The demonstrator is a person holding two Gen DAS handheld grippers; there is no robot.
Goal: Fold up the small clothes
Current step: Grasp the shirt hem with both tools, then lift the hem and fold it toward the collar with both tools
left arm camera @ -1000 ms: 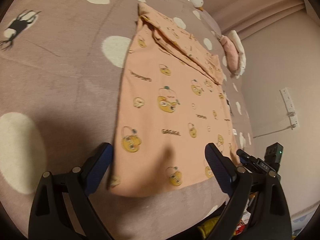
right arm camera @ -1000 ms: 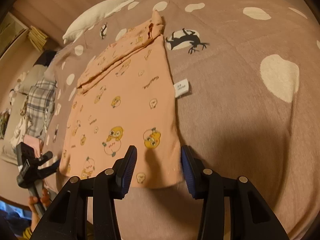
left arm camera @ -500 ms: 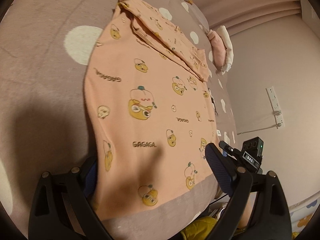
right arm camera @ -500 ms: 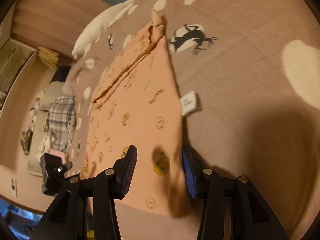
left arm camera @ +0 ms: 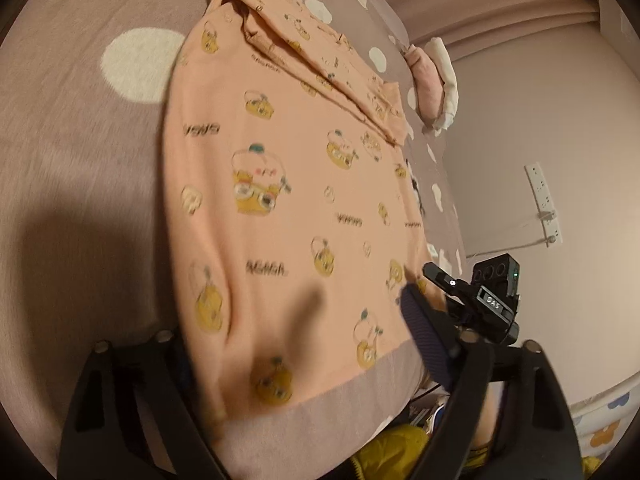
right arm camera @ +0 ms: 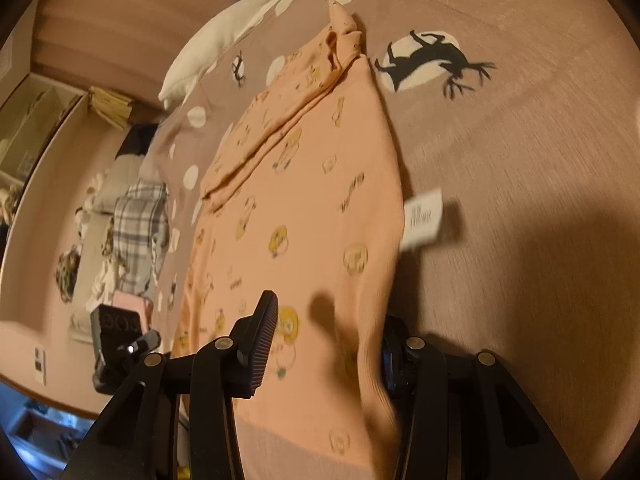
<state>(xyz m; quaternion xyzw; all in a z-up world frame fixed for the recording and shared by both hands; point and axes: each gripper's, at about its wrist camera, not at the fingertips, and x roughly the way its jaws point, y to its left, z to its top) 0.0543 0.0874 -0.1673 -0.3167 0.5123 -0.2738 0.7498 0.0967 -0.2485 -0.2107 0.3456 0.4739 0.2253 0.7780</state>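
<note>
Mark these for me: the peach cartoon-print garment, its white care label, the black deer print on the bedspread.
peach cartoon-print garment (left arm camera: 288, 152), left wrist view, middle of the body panel
white care label (right arm camera: 423, 217), right wrist view, label's centre
black deer print (right arm camera: 434, 60), right wrist view, deer's body

The peach garment (left arm camera: 288, 184) carries the printed word "GAGAGA" below its large duck print (left arm camera: 258, 184). The white care tag (right arm camera: 422, 218) beside its edge is unreadable.
</note>
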